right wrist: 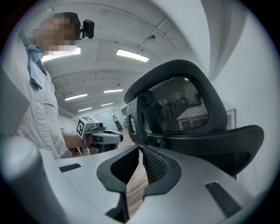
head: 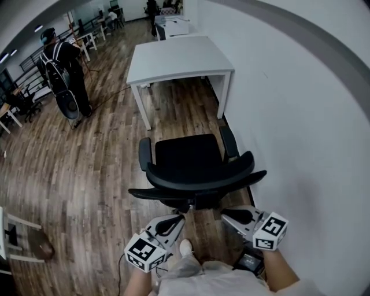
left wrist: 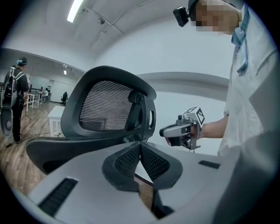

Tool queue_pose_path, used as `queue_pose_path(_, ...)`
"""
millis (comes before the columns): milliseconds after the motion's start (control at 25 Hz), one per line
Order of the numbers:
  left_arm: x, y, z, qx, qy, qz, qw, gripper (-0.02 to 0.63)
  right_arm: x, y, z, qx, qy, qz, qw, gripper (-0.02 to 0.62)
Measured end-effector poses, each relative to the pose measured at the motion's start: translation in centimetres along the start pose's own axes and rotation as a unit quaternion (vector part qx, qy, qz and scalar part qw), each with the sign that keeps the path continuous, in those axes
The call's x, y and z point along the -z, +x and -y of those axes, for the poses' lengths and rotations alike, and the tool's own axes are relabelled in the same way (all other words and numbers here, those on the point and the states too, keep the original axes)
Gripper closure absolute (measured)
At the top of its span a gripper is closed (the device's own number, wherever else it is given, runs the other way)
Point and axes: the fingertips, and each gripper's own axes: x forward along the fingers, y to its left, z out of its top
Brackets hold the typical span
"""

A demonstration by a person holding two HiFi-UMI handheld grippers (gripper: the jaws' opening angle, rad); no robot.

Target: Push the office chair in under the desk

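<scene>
My left gripper (head: 175, 222) has its jaws closed on nothing, tips at the backrest of the office chair (head: 191, 157). The right gripper (head: 230, 217) is the same. The chair stands short of the desk (head: 179, 58), so I judge the pushing step is in hand. Next, both must press forward evenly.

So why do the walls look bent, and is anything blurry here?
Head view: a wide lens bows the desk edges and the wall, with dark corners. Left gripper view: the ceiling light is blown out white; the near jaws look soft, the office chair sharper. Right gripper view: same curving, plus a mosaic patch laid over a face.
</scene>
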Motion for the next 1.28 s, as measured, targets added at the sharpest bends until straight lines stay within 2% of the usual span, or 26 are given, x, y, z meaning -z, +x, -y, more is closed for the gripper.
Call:
queue_pose_path(200,-0.3,-0.1,-1.4,0.017,0.005,-0.006,0.9998,0.604,-0.8,0.8,1.0,0.012,-0.022,-0.006,1.000,0.555)
queue_pose_path(400,-0.4,0.7,-2.7,0.003,0.014,-0.019,0.9997,0.603,0.1,1.7,1.1,-0.008,-0.082,-0.064,0.995,0.555)
queue_pose_path(480,-0.6,1.0,-2.8,-0.005,0.024,-0.031,0.9992,0.604,0.8,1.6,1.1,-0.019,-0.133,-0.113,0.985,0.555)
queue_pose_path(600,-0.4,1.4,-2.7,-0.011,0.055,-0.053,0.9970,0.604,1.9,1.1,1.2,-0.038,-0.214,-0.188,0.958,0.555)
queue_pose_path(680,0.0,1.4,-2.7,-0.009,0.081,-0.071,0.9942,0.603,2.5,0.9,1.5,-0.044,-0.247,-0.217,0.944,0.555)
queue_pose_path(760,0.3,1.4,-2.5,-0.001,0.103,-0.091,0.9905,0.603,2.7,0.5,1.9,-0.051,-0.265,-0.228,0.935,0.555)
queue_pose_path(880,0.8,1.3,-2.2,0.007,0.125,-0.128,0.9838,0.603,1.9,0.0,2.2,-0.049,-0.273,-0.239,0.931,0.555)
queue_pose_path(1000,1.4,1.2,-2.6,-0.004,0.146,-0.147,0.9782,0.603,1.6,-0.5,3.1,-0.036,-0.287,-0.256,0.922,0.555)
queue_pose_path(1120,1.4,0.8,-3.1,-0.018,0.165,-0.158,0.9734,0.602,1.5,-0.9,3.7,-0.025,-0.313,-0.279,0.908,0.555)
queue_pose_path(1200,1.6,0.4,-3.7,-0.032,0.184,-0.177,0.9663,0.602,1.4,-1.2,4.2,-0.020,-0.333,-0.299,0.894,0.555)
queue_pose_path(1280,1.6,0.0,-4.4,-0.047,0.212,-0.202,0.9549,0.601,1.3,-1.2,4.6,-0.020,-0.346,-0.313,0.884,0.555)
